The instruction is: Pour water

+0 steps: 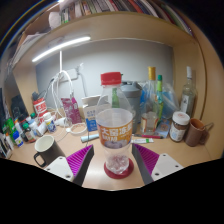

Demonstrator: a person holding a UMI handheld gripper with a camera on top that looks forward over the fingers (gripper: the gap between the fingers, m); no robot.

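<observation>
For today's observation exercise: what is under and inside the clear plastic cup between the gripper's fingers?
The clear plastic cup stands on a red coaster. Printed markings on its wall hide whether it contains water. The gripper is open, fingers either side of it.

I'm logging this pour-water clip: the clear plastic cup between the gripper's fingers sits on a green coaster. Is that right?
Not quite. The gripper view shows the clear plastic cup standing between the fingers of the gripper on a red coaster, not a green one. The fingers are open, with gaps at both sides of the cup.
</observation>
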